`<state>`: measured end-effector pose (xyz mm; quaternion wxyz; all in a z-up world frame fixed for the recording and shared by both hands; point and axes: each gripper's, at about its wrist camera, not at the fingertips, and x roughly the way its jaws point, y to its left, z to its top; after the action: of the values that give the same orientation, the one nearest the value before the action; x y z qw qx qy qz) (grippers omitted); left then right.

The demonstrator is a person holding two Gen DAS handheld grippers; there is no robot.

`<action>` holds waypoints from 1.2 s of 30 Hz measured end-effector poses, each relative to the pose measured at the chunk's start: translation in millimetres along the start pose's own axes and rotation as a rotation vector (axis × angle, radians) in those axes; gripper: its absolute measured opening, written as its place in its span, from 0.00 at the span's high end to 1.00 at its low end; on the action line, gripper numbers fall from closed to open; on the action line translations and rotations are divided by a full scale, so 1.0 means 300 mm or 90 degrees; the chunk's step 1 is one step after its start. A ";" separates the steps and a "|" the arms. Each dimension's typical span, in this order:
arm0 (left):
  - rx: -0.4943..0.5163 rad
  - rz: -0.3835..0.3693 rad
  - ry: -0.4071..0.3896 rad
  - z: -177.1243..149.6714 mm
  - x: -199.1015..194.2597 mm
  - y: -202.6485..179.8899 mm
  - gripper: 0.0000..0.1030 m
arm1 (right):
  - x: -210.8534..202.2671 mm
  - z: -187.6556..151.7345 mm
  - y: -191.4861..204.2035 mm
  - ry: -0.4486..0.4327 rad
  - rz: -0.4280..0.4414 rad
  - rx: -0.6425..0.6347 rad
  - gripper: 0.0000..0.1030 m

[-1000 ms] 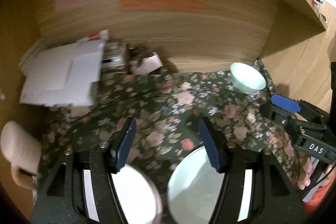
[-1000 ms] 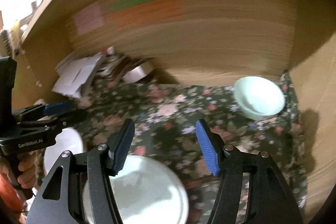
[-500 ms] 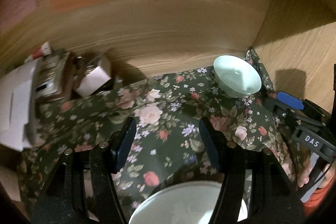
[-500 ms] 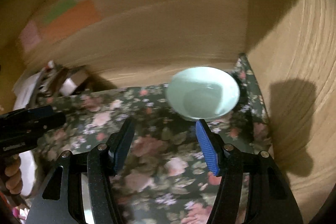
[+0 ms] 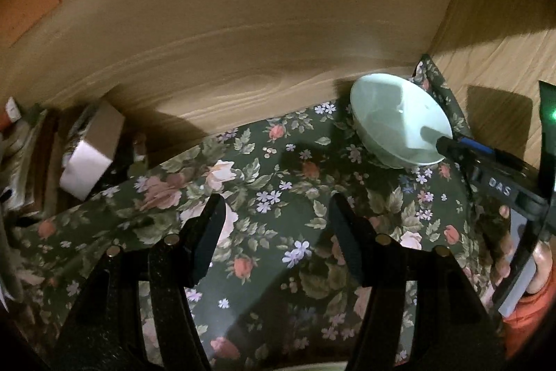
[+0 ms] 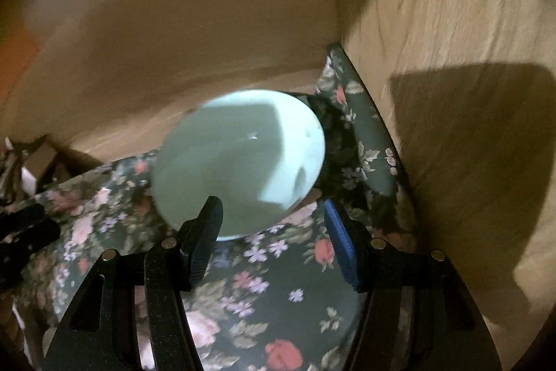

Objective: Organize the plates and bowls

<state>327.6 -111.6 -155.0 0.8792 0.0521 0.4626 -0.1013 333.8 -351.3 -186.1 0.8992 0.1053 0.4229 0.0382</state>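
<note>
A pale green bowl (image 5: 396, 120) sits on the floral cloth (image 5: 278, 197) in the back right corner of the wooden alcove. In the right wrist view the bowl (image 6: 239, 159) is large and just ahead of my right gripper (image 6: 272, 214), which is open and empty; its left finger overlaps the bowl's near rim. My left gripper (image 5: 274, 214) is open and empty over the cloth, left of the bowl. The right gripper also shows in the left wrist view (image 5: 486, 169), its tip at the bowl's right rim. A sliver of a plate's rim (image 5: 312, 365) shows at the bottom edge.
The wooden back wall (image 5: 243, 40) and right side wall (image 6: 451, 93) close in the corner. A small white box (image 5: 90, 159) and stacked papers (image 5: 24, 155) lie at the back left. The cloth's edge folds up against the right wall (image 6: 347, 86).
Both grippers have moved forward and to the right toward the bowl. The plates that lay under the jaws have slid out of view. The bowl looks much larger in the right wrist view.
</note>
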 end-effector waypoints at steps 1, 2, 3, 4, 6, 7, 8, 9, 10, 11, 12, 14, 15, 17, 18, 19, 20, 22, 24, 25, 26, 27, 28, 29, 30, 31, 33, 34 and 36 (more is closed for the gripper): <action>0.001 0.001 0.002 0.001 0.009 -0.002 0.40 | 0.011 0.002 -0.005 0.003 -0.005 0.001 0.47; 0.003 0.001 0.005 0.002 0.019 -0.004 0.40 | 0.024 0.003 -0.009 0.007 -0.009 0.002 0.51; 0.002 0.001 0.007 0.002 0.027 -0.004 0.40 | 0.035 0.006 -0.012 0.013 -0.009 0.001 0.53; 0.001 0.000 0.008 0.002 0.031 -0.003 0.40 | 0.044 0.007 -0.013 0.017 -0.008 0.001 0.56; 0.002 -0.001 0.011 0.003 0.039 -0.002 0.40 | 0.059 0.012 -0.020 0.018 -0.006 0.004 0.58; 0.003 -0.001 0.010 0.004 0.042 -0.002 0.40 | 0.064 0.014 -0.021 0.019 -0.004 0.004 0.64; 0.004 -0.001 0.010 0.005 0.044 -0.002 0.40 | 0.072 0.014 -0.023 0.024 0.006 0.006 0.66; 0.003 -0.001 0.010 0.005 0.045 -0.002 0.40 | 0.083 0.013 -0.025 0.032 0.014 0.013 0.66; 0.002 -0.003 0.010 0.005 0.046 -0.002 0.40 | 0.091 0.009 -0.027 0.038 0.018 0.017 0.66; 0.000 -0.006 0.010 0.005 0.046 -0.002 0.40 | 0.097 0.005 -0.027 0.044 0.020 0.012 0.69; -0.001 -0.009 0.010 0.006 0.046 -0.003 0.40 | 0.099 0.002 -0.027 0.047 0.021 0.010 0.70; 0.001 -0.012 0.006 0.007 0.042 -0.006 0.40 | 0.100 -0.005 -0.017 0.051 0.024 -0.001 0.74; 0.001 -0.013 0.005 0.008 0.040 -0.008 0.40 | 0.092 -0.011 -0.008 0.052 0.025 -0.013 0.74; 0.000 -0.017 0.003 0.008 0.035 -0.012 0.40 | 0.077 -0.022 0.012 0.052 0.028 -0.035 0.76; 0.000 -0.018 0.003 0.007 0.035 -0.014 0.40 | 0.063 -0.029 0.022 0.051 0.034 -0.045 0.77; 0.000 -0.019 0.003 0.006 0.032 -0.016 0.40 | 0.054 -0.034 0.029 0.052 0.039 -0.050 0.77; 0.000 -0.019 0.003 0.005 0.030 -0.018 0.40 | 0.043 -0.040 0.035 0.055 0.046 -0.054 0.77; -0.001 -0.020 0.005 0.001 0.028 -0.022 0.40 | 0.016 -0.070 0.055 0.071 0.076 -0.063 0.77; -0.002 -0.022 0.009 -0.006 0.029 -0.024 0.40 | 0.008 -0.083 0.060 0.078 0.086 -0.067 0.78; -0.003 -0.021 0.012 -0.011 0.030 -0.025 0.40 | -0.002 -0.099 0.068 0.084 0.095 -0.074 0.78; -0.002 -0.021 0.016 -0.018 0.032 -0.027 0.40 | -0.010 -0.115 0.079 0.089 0.102 -0.080 0.78; -0.001 -0.019 0.021 -0.024 0.034 -0.031 0.40 | -0.024 -0.134 0.089 0.094 0.111 -0.088 0.78; 0.000 -0.018 0.027 -0.032 0.039 -0.034 0.40 | -0.026 -0.143 0.092 0.098 0.119 -0.093 0.78; 0.001 -0.017 0.031 -0.040 0.042 -0.036 0.40 | -0.036 -0.157 0.103 0.103 0.128 -0.099 0.78; 0.001 -0.015 0.037 -0.048 0.047 -0.038 0.40 | -0.043 -0.169 0.108 0.109 0.138 -0.105 0.78; 0.002 -0.013 0.043 -0.058 0.053 -0.040 0.40 | -0.053 -0.184 0.116 0.114 0.147 -0.109 0.78; 0.005 -0.013 0.053 -0.077 0.061 -0.044 0.40 | -0.082 -0.214 0.133 0.122 0.161 -0.123 0.78; 0.006 -0.017 0.062 -0.087 0.067 -0.045 0.40 | -0.086 -0.225 0.145 0.125 0.165 -0.129 0.78; 0.005 -0.018 0.073 -0.106 0.074 -0.046 0.40 | -0.107 -0.249 0.164 0.125 0.167 -0.142 0.78</action>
<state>311.1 -121.9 -191.2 0.8494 0.0544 0.5128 -0.1122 256.7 -296.8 -197.4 0.8472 0.0550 0.4840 0.2118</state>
